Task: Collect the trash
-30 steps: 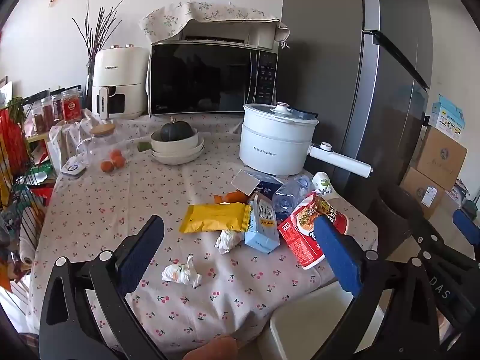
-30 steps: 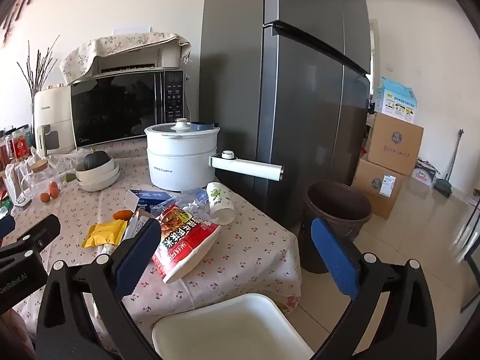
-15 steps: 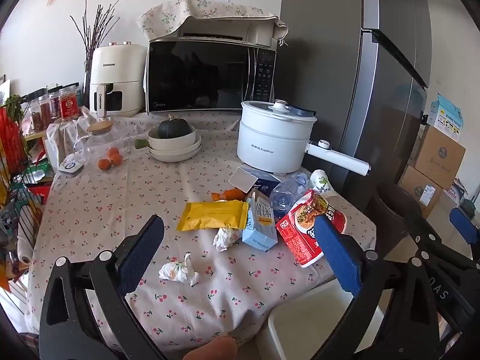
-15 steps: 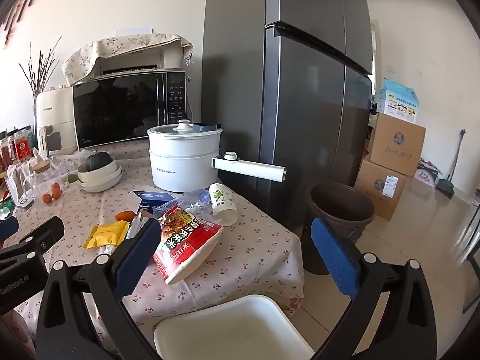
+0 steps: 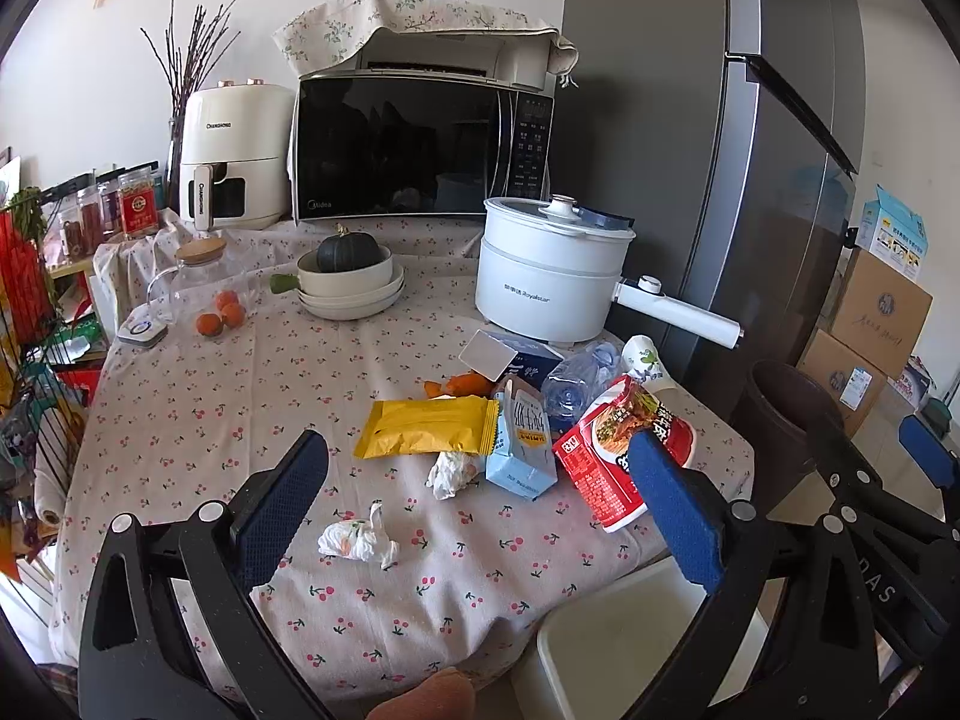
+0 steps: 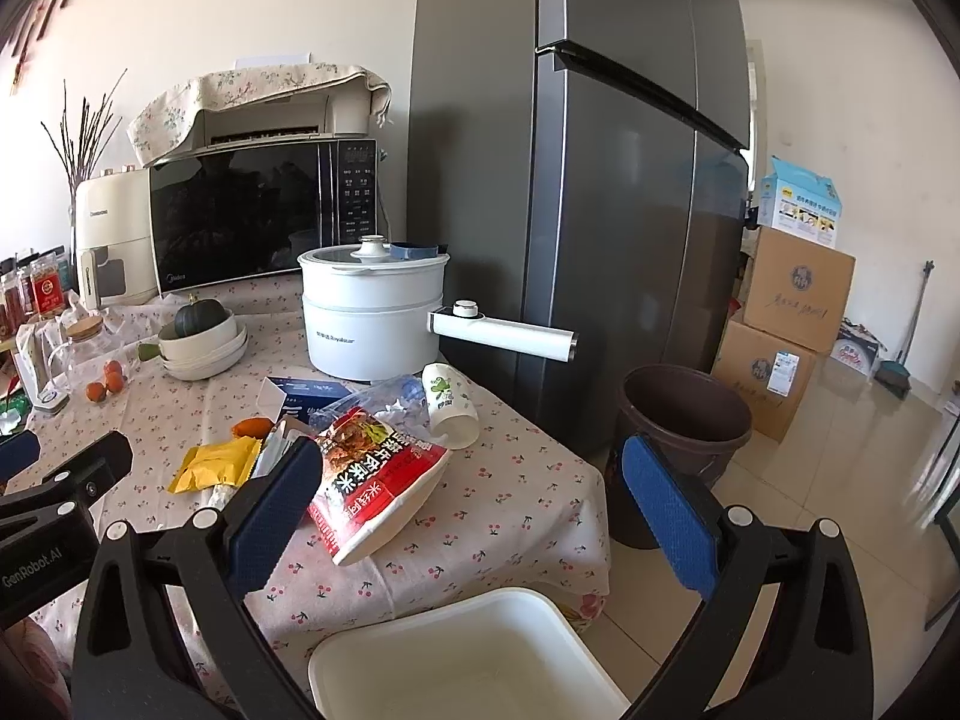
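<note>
White crumpled tissue (image 5: 358, 540) lies on the cherry-print cloth low in the left wrist frame, just right of the left gripper's (image 5: 474, 501) near finger and closest to its jaws of all the litter. Both grippers hold nothing; each has its jaws spread wide.

Trash cluster, centre to right of the left frame:
- second tissue (image 5: 449, 473), just above the first
- yellow wrapper (image 5: 427, 434), long axis roughly left-right
- blue carton (image 5: 519, 447), tipped, touching the wrapper's right end
- red bag (image 5: 618, 450), long axis slanting from upper right to lower left, partly behind the left gripper's right finger
- crushed bottle (image 5: 576, 381) and paper cup (image 5: 645, 360) on its side, further up
- orange peel (image 5: 459, 385), above the wrapper

In the right wrist frame the red bag (image 6: 375, 480) sits just right of the right gripper's (image 6: 471, 510) left finger, so that hand looks nearer to the bag and cup (image 6: 450, 405); the left hand looks nearer to the tissues.

Containers: brown bin (image 6: 684, 420) stands on the floor right of the table, beside the fridge; what shows of its inside looks bare, bottom not visible. White tub (image 6: 468, 660) at the bottom centre, below the table edge, appears to hold nothing.

Judgement: no item lifted yet; the first tissue seems the likeliest pick for the left hand, reached by moving forward and slightly down.
</note>
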The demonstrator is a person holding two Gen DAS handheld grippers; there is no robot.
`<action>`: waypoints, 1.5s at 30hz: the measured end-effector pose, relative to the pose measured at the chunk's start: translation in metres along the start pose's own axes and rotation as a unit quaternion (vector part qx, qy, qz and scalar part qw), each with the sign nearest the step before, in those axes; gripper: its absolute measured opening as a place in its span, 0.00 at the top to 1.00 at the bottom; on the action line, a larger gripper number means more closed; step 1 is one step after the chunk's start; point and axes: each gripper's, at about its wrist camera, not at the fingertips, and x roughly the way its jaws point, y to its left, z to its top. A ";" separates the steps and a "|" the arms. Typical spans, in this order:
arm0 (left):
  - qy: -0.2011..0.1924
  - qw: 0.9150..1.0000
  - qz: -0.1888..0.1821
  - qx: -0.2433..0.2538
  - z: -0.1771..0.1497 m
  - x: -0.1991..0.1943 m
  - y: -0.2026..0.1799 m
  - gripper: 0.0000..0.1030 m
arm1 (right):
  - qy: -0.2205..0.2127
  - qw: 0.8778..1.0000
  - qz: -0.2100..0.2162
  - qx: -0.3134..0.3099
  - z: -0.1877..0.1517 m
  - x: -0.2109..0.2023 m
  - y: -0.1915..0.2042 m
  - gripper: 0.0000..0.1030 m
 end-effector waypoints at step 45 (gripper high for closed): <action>0.007 1.000 0.003 -0.007 -0.008 0.006 0.007 0.07 | 0.003 1.000 0.002 -0.001 -0.001 0.001 0.002 0.06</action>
